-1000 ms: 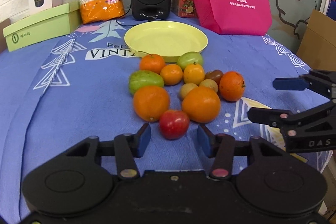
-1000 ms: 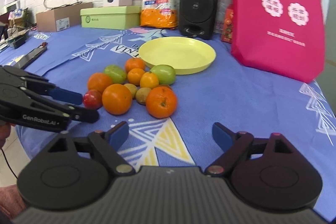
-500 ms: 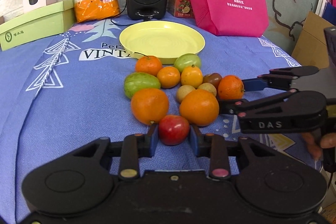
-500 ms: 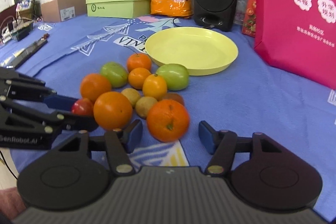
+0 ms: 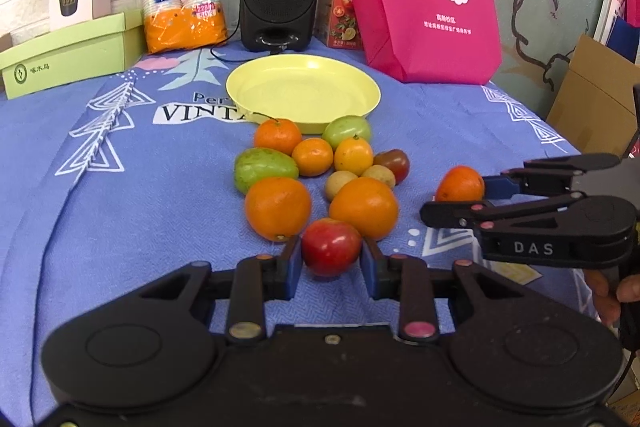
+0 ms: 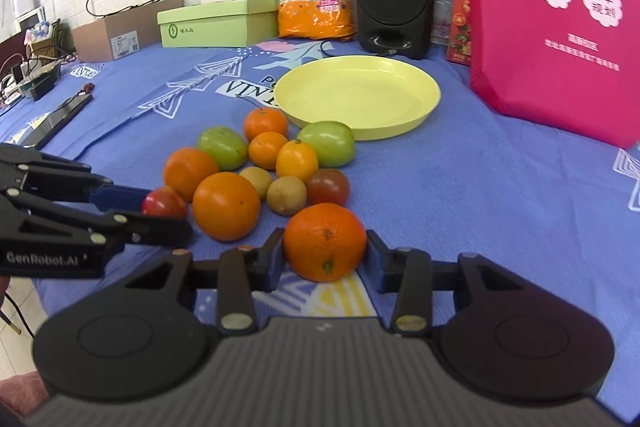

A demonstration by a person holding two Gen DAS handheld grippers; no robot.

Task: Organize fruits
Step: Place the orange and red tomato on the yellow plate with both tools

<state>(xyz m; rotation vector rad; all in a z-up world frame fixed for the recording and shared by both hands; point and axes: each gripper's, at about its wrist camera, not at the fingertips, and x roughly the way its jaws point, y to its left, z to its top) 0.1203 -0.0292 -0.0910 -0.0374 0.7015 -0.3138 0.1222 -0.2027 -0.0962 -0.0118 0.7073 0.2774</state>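
both grippers take the nearest fruits, easy to reach: left gripper point(image 5: 331, 261) is clamped on the red tomato point(image 5: 331, 246), right gripper point(image 6: 325, 254) is closing around the orange point(image 6: 325, 241), both on the blue tablecloth point(image 5: 120, 219) before the empty yellow plate point(image 5: 303, 91).

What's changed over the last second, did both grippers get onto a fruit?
Yes. The left gripper closed around the red apple, pads at its sides. The right gripper moved in on the orange at the right of the pile, drew it slightly away from the other fruits, and its jaws are closing on it. The yellow plate stays empty; the other fruits have not moved.
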